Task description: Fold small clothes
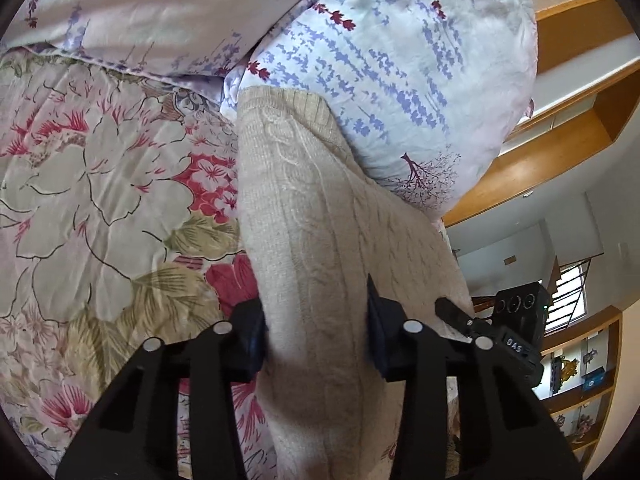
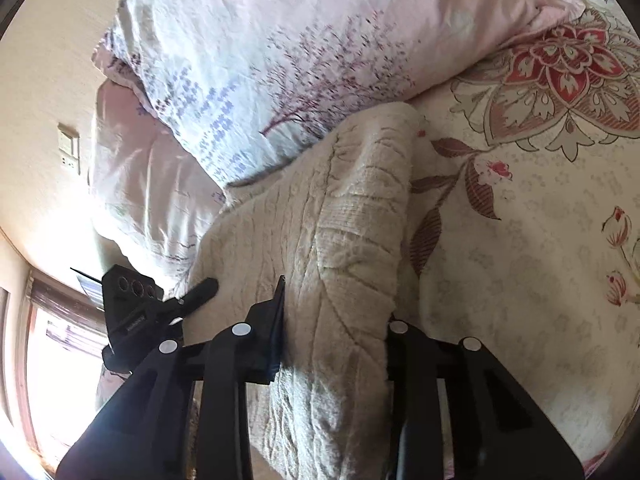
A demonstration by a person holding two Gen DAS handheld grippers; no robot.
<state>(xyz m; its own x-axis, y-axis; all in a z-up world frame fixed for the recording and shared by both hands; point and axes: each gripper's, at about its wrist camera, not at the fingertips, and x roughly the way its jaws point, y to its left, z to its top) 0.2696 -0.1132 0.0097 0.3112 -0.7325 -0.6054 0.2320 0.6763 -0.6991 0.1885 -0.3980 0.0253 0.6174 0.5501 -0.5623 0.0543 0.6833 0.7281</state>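
Lying on the floral-print quilted bedspread (image 1: 92, 184) against a pale pillow printed with purple sprigs (image 1: 400, 80), the beige cable-knit sweater (image 1: 320, 240) is bunched between both tools. The left gripper (image 1: 316, 332) has its black fingers clamped on a thick fold of knit. The right gripper (image 2: 334, 332) likewise pinches a fold.

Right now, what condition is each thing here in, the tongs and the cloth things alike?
Left tongs: shut on the beige knit sweater, a bunched fold between the fingers.
Right tongs: shut on the same sweater, fabric filling the gap.
Beige knit sweater: gathered, held by both tongs, far end against the pillow.
Lavender-print pillow: plump, resting on the bedspread.
Floral bedspread: spread flat, slightly wrinkled.
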